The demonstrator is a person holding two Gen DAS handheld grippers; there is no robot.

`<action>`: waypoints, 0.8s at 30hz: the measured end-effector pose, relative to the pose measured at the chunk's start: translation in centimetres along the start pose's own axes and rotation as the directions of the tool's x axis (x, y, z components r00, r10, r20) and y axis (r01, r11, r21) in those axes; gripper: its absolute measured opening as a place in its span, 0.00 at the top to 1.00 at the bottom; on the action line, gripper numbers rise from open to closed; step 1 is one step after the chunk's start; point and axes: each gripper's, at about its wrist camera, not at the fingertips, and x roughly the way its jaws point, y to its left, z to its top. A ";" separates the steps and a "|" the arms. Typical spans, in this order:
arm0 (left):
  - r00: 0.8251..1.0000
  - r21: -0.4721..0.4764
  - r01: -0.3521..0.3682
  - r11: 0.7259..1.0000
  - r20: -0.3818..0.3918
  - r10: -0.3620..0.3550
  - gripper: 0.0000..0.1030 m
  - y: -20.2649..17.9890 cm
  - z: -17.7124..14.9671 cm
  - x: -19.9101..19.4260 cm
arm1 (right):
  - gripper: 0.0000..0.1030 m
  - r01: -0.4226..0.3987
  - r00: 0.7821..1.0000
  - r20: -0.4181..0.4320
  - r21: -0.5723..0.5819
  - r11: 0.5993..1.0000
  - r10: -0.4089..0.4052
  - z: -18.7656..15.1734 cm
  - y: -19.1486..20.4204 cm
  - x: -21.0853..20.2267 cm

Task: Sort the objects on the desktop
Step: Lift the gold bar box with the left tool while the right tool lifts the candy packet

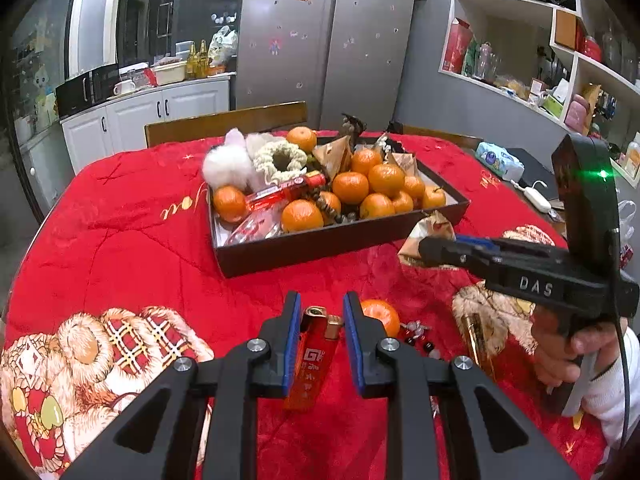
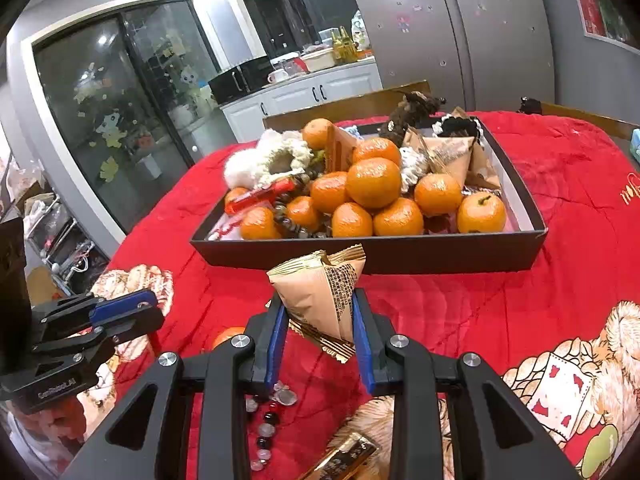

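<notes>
A dark box (image 1: 320, 246) on the red cloth holds several oranges (image 1: 350, 187), a red lighter, fluffy scrunchies and snack packets; it also shows in the right wrist view (image 2: 400, 258). My left gripper (image 1: 321, 306) is open, its fingers on either side of a red lighter (image 1: 310, 364) that lies on the cloth. My right gripper (image 2: 318, 304) is shut on a tan triangular snack packet (image 2: 324, 292) and holds it in front of the box. The right gripper also shows in the left wrist view (image 1: 430, 250). The left gripper also shows in the right wrist view (image 2: 154, 306).
A loose orange (image 1: 380, 316), a bead bracelet (image 2: 268, 424) and a gold packet (image 2: 344, 458) lie on the cloth near the grippers. A wet-wipes pack (image 1: 500, 160) and a white charger (image 1: 536, 196) sit at the right. Wooden chairs stand behind the table.
</notes>
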 end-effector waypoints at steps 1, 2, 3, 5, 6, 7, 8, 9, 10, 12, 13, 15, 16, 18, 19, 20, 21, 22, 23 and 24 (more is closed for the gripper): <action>1.000 0.002 0.000 1.000 0.002 0.000 0.78 -0.1 0.2 0.0 | 0.72 0.000 1.000 0.002 0.000 1.000 0.000 0.0 0.1 -0.1; 1.000 0.005 0.000 1.000 0.004 0.000 0.79 -0.2 0.4 0.0 | 0.72 0.000 1.000 0.002 -0.001 1.000 0.000 0.1 0.2 -0.2; 1.000 0.007 0.001 1.000 0.005 -0.001 0.79 -0.3 0.6 0.0 | 0.72 0.002 1.000 0.002 -0.002 1.000 -0.002 0.1 0.3 -0.2; 1.000 0.013 0.004 1.000 0.007 -0.004 0.79 -0.5 1.0 0.0 | 0.72 0.006 1.000 0.005 -0.003 1.000 -0.006 0.0 0.5 -0.4; 1.000 0.014 0.007 1.000 0.007 -0.007 0.79 -0.6 1.2 0.0 | 0.72 0.005 1.000 0.009 -0.005 1.000 -0.005 0.1 0.6 -0.6; 1.000 0.013 0.008 1.000 0.007 -0.008 0.79 -0.7 1.5 0.0 | 0.72 0.007 1.000 0.013 -0.006 1.000 -0.007 0.2 0.7 -0.8; 1.000 0.014 0.007 1.000 0.008 -0.007 0.79 -0.9 1.7 0.0 | 0.72 0.010 1.000 0.016 -0.007 1.000 -0.010 0.2 0.8 -0.9; 1.000 0.017 0.007 1.000 0.009 -0.007 0.79 -1.0 1.9 0.0 | 0.72 0.010 1.000 0.020 -0.006 1.000 -0.010 0.3 0.8 -1.1; 1.000 0.022 0.005 1.000 0.011 -0.005 0.79 -1.1 2.2 0.0 | 0.72 0.009 1.000 0.023 -0.003 1.000 -0.009 0.4 0.8 -1.2; 1.000 0.031 -0.001 1.000 0.014 0.000 0.79 -1.4 2.8 0.0 | 0.72 0.013 1.000 0.024 -0.003 1.000 -0.012 0.7 0.8 -1.3; 1.000 0.034 -0.001 0.999 0.017 0.000 0.79 -1.5 3.2 -0.1 | 0.72 0.016 1.000 0.026 -0.003 1.000 -0.016 0.8 0.8 -1.4; 1.000 0.039 -0.003 0.999 0.029 0.002 0.79 -1.8 4.1 -0.3 | 0.72 0.020 0.999 0.030 -0.003 1.000 -0.020 1.1 0.8 -1.5; 0.999 0.043 -0.003 0.999 0.034 0.002 0.79 -1.9 4.4 -0.3 | 0.72 0.021 0.999 0.032 -0.001 1.000 -0.021 1.3 0.7 -1.6; 0.999 0.049 0.002 0.999 0.041 -0.004 0.79 -2.3 5.3 -0.5 | 0.72 0.020 0.999 0.037 0.002 1.000 -0.020 1.7 0.5 -1.8; 0.999 0.055 0.004 0.998 0.042 -0.006 0.79 -2.5 5.7 -0.6 | 0.72 0.019 0.999 0.040 0.004 1.000 -0.020 1.8 0.5 -1.8; 0.999 0.061 0.002 0.998 0.045 -0.005 0.79 -2.7 6.1 -0.6 | 0.72 0.019 0.999 0.041 0.010 1.000 -0.019 2.1 0.3 -1.9; 0.999 0.069 -0.001 0.998 0.047 -0.002 0.79 -2.9 6.6 -0.6 | 0.72 0.017 0.999 0.037 0.014 1.000 -0.017 2.5 0.2 -1.9; 0.999 0.076 -0.003 0.997 0.050 -0.001 0.79 -3.1 7.1 -0.6 | 0.72 0.014 0.999 0.034 0.016 1.000 -0.015 2.9 0.0 -1.9; 0.999 0.079 -0.003 0.997 0.054 -0.002 0.79 -3.3 7.6 -0.5 | 0.72 0.014 0.999 0.034 0.018 1.000 -0.015 3.3 -0.1 -2.0; 0.999 0.085 -0.001 0.996 0.052 -0.004 0.79 -3.6 8.0 -0.4 | 0.72 0.018 0.999 0.041 0.019 1.000 -0.018 3.9 -0.2 -2.1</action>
